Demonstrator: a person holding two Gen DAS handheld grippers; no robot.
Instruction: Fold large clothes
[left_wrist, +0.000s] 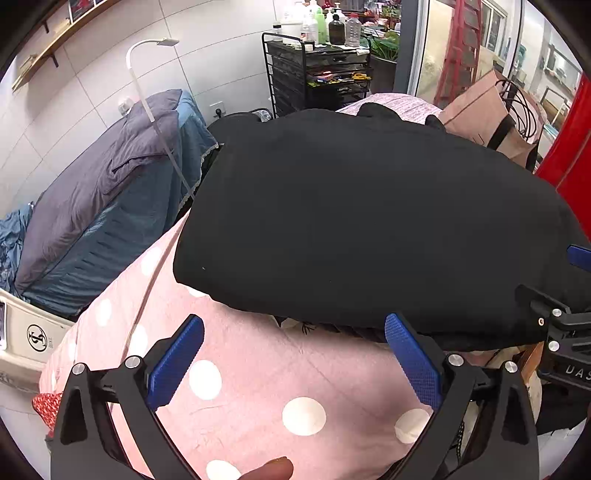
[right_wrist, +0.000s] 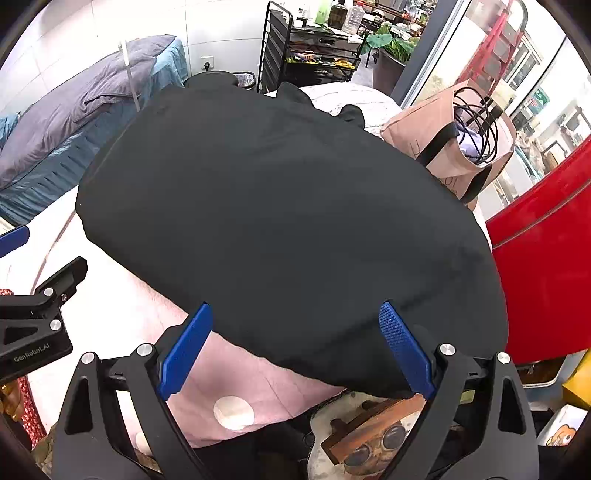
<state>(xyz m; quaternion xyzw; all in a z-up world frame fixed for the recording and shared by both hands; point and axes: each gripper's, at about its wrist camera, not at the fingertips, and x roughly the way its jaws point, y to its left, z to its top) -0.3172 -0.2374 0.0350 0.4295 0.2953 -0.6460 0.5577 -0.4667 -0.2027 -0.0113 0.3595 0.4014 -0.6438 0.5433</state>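
Note:
A large black garment (left_wrist: 351, 218) lies folded into a thick flat bundle on a pink sheet with white dots (left_wrist: 258, 376). It also fills the middle of the right wrist view (right_wrist: 288, 221). My left gripper (left_wrist: 295, 325) is open and empty, its blue fingers (left_wrist: 177, 358) just short of the garment's near edge. My right gripper (right_wrist: 295, 314) is open, fingertips (right_wrist: 402, 347) at the garment's near edge, holding nothing. The right gripper shows at the right edge of the left wrist view (left_wrist: 565, 325).
A grey and blue duvet pile (left_wrist: 99, 199) lies at the left. A black wire cart (left_wrist: 317, 74) with bottles stands behind. A pink paper bag (right_wrist: 450, 144) with cables sits at the far right. A red panel (right_wrist: 543, 266) is at the right.

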